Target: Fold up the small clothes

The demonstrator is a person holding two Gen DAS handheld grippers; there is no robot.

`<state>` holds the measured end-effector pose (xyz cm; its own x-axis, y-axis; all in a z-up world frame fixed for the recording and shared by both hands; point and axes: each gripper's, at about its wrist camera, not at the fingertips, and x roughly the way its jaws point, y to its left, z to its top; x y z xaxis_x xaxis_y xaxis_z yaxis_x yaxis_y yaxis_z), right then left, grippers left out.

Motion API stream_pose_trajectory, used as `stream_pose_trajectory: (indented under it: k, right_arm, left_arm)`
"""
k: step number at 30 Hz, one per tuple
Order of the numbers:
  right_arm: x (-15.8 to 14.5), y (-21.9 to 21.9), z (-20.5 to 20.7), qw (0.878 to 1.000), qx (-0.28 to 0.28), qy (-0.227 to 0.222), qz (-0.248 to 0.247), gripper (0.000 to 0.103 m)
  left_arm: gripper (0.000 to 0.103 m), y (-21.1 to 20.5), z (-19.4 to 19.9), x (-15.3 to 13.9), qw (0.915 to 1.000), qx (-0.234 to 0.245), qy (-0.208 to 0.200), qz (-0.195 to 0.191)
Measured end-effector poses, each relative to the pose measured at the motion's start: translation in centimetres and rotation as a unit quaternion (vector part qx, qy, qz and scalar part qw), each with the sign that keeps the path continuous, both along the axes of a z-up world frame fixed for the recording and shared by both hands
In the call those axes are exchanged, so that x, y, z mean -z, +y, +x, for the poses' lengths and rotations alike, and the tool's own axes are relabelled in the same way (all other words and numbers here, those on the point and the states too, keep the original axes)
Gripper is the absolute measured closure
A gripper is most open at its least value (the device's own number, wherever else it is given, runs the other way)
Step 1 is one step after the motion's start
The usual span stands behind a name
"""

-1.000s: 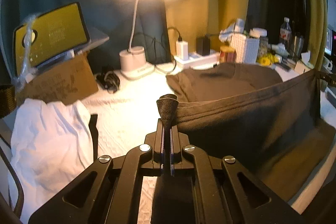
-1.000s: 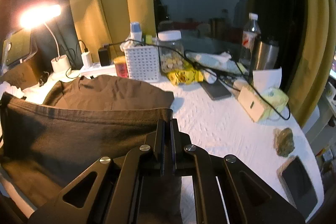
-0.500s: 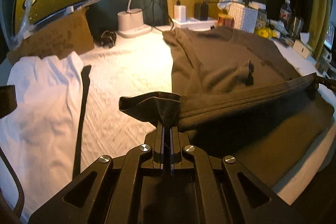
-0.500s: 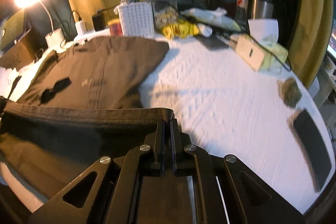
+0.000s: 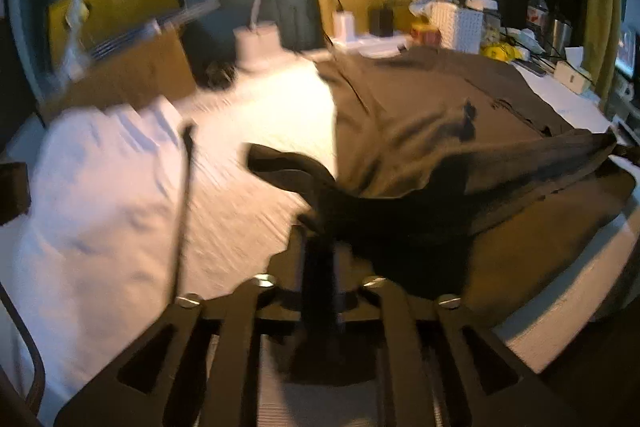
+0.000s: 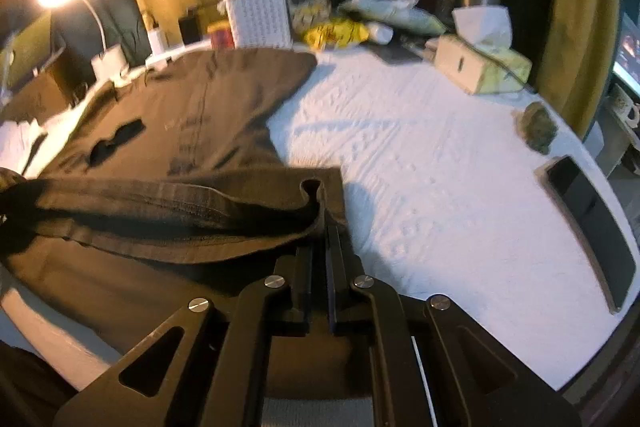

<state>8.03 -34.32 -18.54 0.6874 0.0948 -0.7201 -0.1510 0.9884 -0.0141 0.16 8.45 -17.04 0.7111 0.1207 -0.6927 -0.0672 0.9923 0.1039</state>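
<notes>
Because the fold needs both lower corners carried up over the body together, the brown shirt (image 6: 192, 115) lies flat on the white-covered table (image 6: 420, 163) with its hem (image 6: 168, 203) raised between the tools; the right gripper (image 6: 320, 223) is pinched tight on one hem corner. The left gripper (image 5: 320, 227) is opening, cloth bunched between its jaws, likely to drop its corner first.

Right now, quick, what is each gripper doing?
Left gripper: fingers opening, brown shirt corner between them.
Right gripper: shut on the brown shirt's other corner.
</notes>
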Motion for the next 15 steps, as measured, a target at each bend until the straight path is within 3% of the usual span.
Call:
stream_pose_trajectory:
  k: [2, 4, 7, 8, 12, 15]
  right_arm:
    - [-1.1, -0.4, -0.2, 1.0, 0.012, -0.013, -0.002, 0.097]
    - [-1.9, -0.8, 0.0, 1.0, 0.019, -0.022, 0.001, 0.091]
    - [-3.0, -0.9, 0.7, 0.999, 0.021, -0.038, 0.007, 0.057]
    - [-3.3, -0.8, 0.9, 0.999, 0.019, -0.043, 0.009, 0.054]
    - [-3.6, 0.0, 2.8, 0.999, 0.01, -0.046, 0.009, 0.054]
    - [-3.7, 0.8, 4.2, 0.999, 0.0, -0.049, 0.011, 0.054]
  left_arm:
    - [0.05, 0.8, 0.0, -1.5, 0.9993, -0.022, -0.027, 0.012]
    - [0.047, 1.6, 0.3, -3.1, 0.9975, -0.039, -0.058, 0.008]
    - [0.047, 1.9, 2.3, -4.3, 0.9961, -0.039, -0.078, 0.012]
    - [0.047, 1.9, 3.2, -4.5, 0.9961, -0.033, -0.081, 0.01]
    - [0.047, 1.4, 7.5, -4.5, 0.9974, 0.013, -0.069, -0.018]
    - [0.047, 0.4, 10.9, -3.9, 0.9976, 0.044, -0.051, -0.016]
